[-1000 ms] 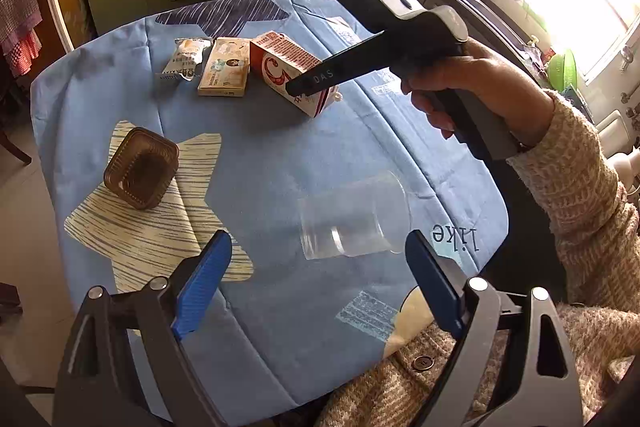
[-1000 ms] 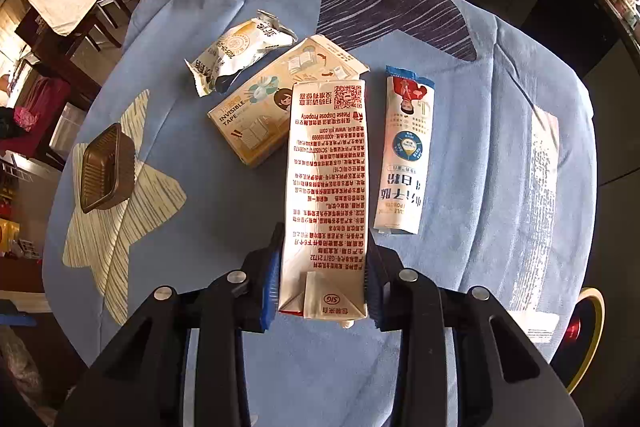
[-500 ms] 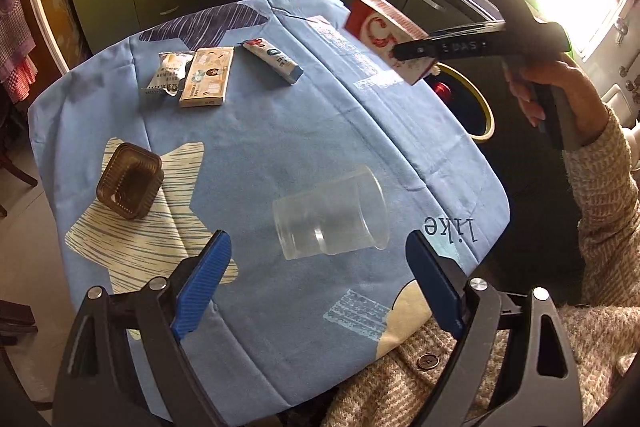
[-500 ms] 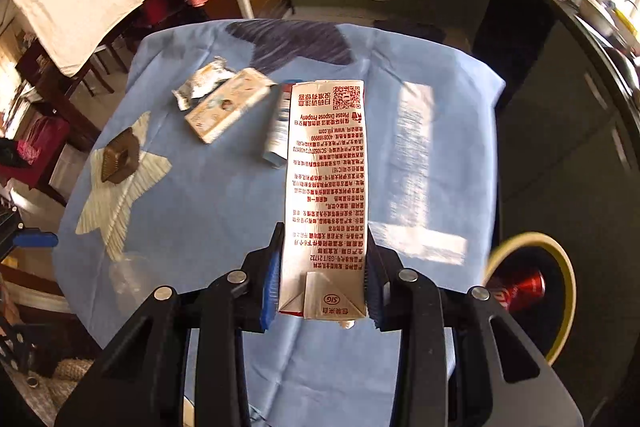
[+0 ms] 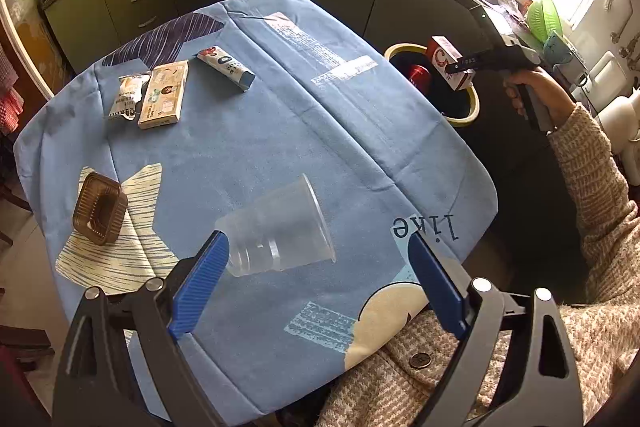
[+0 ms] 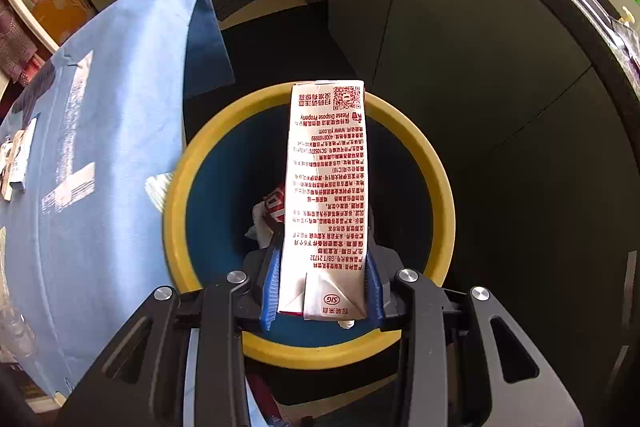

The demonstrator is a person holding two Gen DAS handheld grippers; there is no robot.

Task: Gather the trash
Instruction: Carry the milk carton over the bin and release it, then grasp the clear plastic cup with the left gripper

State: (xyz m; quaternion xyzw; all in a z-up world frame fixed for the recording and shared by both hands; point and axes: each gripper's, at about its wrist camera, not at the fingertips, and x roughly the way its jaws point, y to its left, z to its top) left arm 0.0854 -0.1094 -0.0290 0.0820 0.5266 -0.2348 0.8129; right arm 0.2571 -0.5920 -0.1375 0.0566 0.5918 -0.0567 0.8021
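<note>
A clear plastic cup (image 5: pixel 276 227) lies on its side on the blue tablecloth (image 5: pixel 320 131). My left gripper (image 5: pixel 316 251) hovers open around it, its left blue finger (image 5: pixel 200 287) close to the cup's base. The right gripper (image 6: pixel 324 267) is shut on a white and red milk carton (image 6: pixel 326 179) and holds it over the yellow-rimmed bin (image 6: pixel 176 195). From the left wrist view the carton (image 5: pixel 442 53) hangs above that bin (image 5: pixel 474 107), beyond the table's right edge. A red can (image 6: pixel 276 205) and white scraps lie inside the bin.
On the cloth's far left lie a snack wrapper (image 5: pixel 126 97), a flat cardboard box (image 5: pixel 164 95) and a blue-white tube (image 5: pixel 226 67). A brown plastic tray (image 5: pixel 100 209) sits at the left. Dark cabinets (image 6: pixel 460 27) stand behind the bin. The person's knitted sleeve (image 5: pixel 592 179) crosses the right side.
The right gripper carried the carton off the table to the right and now holds it over the bin. The left gripper moved in on the cup.
</note>
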